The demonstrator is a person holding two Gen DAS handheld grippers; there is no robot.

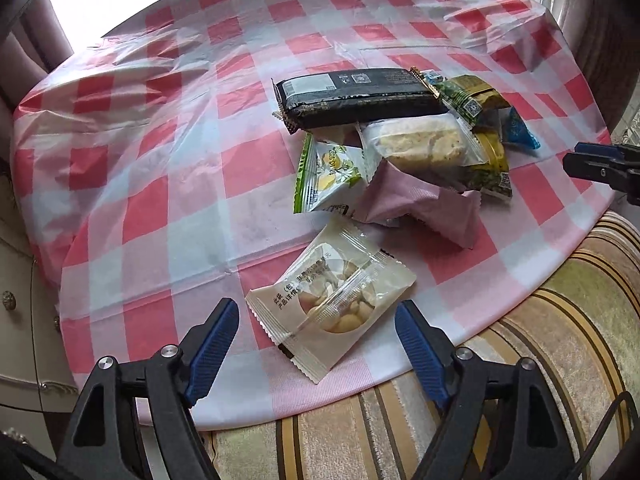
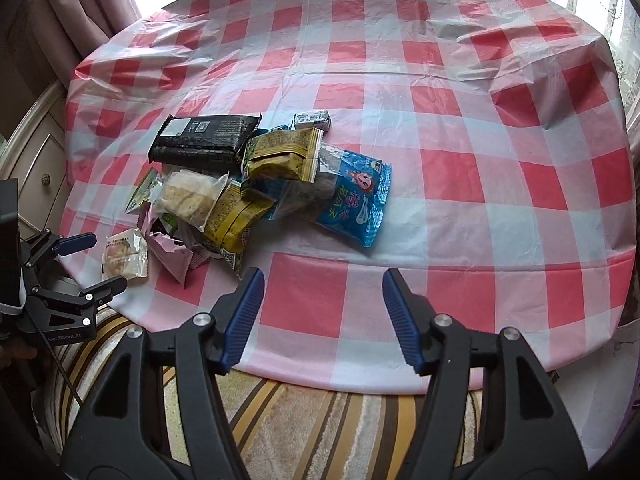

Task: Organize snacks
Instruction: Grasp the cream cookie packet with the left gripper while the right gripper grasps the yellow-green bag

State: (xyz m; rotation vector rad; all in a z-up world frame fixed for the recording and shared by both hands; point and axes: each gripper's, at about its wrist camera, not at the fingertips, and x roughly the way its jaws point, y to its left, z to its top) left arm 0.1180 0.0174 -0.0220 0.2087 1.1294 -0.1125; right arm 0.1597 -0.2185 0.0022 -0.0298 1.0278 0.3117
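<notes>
A cream packet of nuts (image 1: 332,308) lies flat near the table's front edge, apart from the pile. My left gripper (image 1: 316,306) is open around it, and its blue pads do not touch it. The right wrist view shows the same packet (image 2: 124,258) between the left gripper's (image 2: 105,260) fingers. The snack pile holds a long black packet (image 1: 356,96), a clear packet of crackers (image 1: 420,144), a green-white packet (image 1: 328,172), a pink packet (image 1: 416,204), olive-gold packets (image 2: 280,154) and a blue packet (image 2: 352,204). My right gripper (image 2: 323,274) is open over bare cloth, right of the pile.
A red and white checked cloth (image 2: 440,160) covers the round table, wrinkled at the back. A small white-blue sweet (image 2: 312,120) sits behind the pile. A striped rug (image 1: 520,360) lies below the front edge. A pale cabinet (image 1: 16,280) stands at the left, with curtains behind.
</notes>
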